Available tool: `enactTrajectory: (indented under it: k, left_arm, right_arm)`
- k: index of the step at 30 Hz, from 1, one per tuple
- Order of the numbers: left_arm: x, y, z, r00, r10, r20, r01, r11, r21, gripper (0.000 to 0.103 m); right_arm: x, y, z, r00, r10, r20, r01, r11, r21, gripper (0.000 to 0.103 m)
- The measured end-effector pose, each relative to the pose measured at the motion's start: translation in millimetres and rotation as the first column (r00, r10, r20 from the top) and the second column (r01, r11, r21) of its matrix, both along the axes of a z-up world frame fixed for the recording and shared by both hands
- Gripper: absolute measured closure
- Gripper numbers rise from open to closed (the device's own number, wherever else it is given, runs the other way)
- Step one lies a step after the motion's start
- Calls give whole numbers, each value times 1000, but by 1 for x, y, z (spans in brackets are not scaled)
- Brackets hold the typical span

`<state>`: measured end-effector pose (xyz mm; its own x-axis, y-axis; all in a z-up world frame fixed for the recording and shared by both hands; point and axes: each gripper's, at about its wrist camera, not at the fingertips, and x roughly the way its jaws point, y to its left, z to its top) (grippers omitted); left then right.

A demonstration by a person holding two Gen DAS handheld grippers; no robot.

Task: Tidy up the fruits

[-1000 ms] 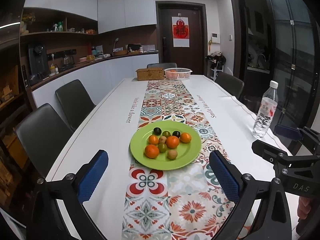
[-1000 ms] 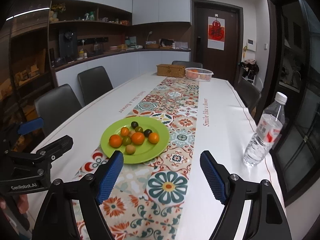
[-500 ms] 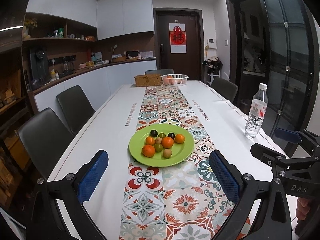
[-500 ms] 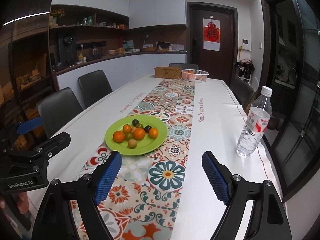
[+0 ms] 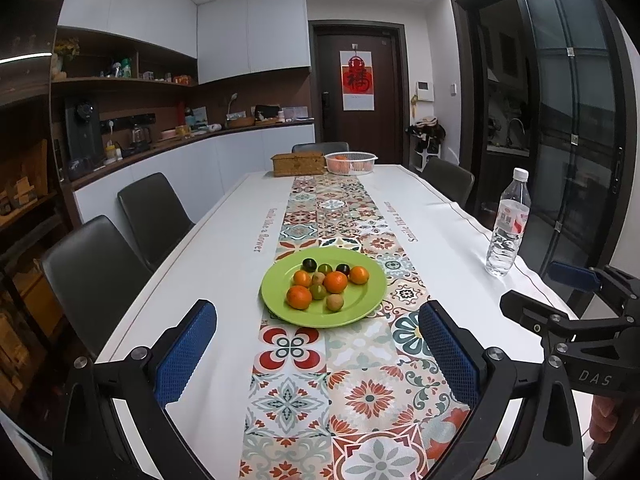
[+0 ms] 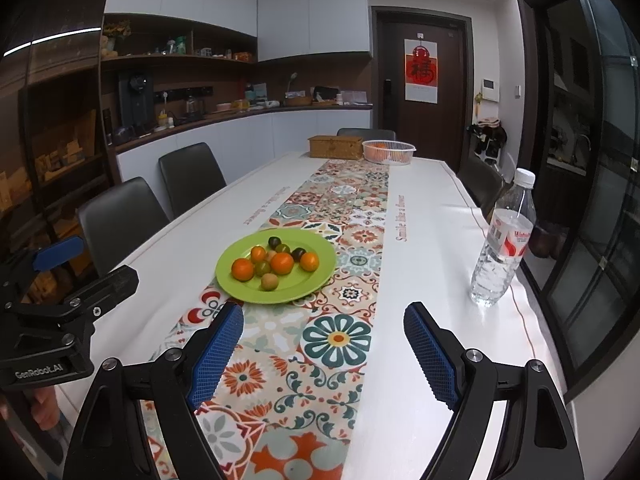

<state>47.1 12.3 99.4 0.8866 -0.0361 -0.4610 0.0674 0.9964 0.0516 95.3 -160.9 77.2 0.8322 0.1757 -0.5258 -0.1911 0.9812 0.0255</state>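
A green plate [image 5: 360, 308] sits on the patterned table runner and holds several small fruits: orange ones [image 5: 335, 281], green ones, dark ones and a tan one [image 5: 334, 302]. The plate also shows in the right wrist view [image 6: 320, 276]. My left gripper [image 5: 318, 348] is open and empty, hovering short of the plate's near edge. My right gripper [image 6: 324, 354] is open and empty, to the right of the plate and nearer the table's front. A white basket [image 5: 351, 161] with orange fruit stands at the far end.
A clear water bottle [image 6: 502, 240] stands near the table's right edge. A woven box [image 5: 298, 163] sits beside the far basket. Dark chairs [image 5: 92, 276] line the left side. The other gripper shows at the side in each view.
Both grippers have drawn back and risen; the plate now looks farther away and more of the runner shows in front. Both stay open and empty.
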Motion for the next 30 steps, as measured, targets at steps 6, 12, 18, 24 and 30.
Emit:
enactTrajectory:
  k: [6,12,18,24,30]
  left_arm:
    - [-4,-1,-1,1000,-7,1,7,1000,-4,0]
    - [-10,-3,-4,1000,-16,0,16,1000,0,0]
    - [-12,-3,-6,1000,-3,2,3,1000,3,0]
    - [-16,-1,-9,1000,7,-9,-7,1000,-5,0]
    - [-18,-2,-11,1000,11,-16,-11,1000,-7,0]
  right_arm:
    - [-5,-1,-3,1000,-6,-1,6,1000,6,20]
    - [-9,-4,-5,1000,-14,-2,14,1000,2,20]
    - [-13,-4,-7,1000,-15,-2,15,1000,1,20]
    - [-14,-4,-7,1000,-13,-3,13,1000,4,20]
    - [-19,-3,-10,1000,-9,2,9,1000,1,20]
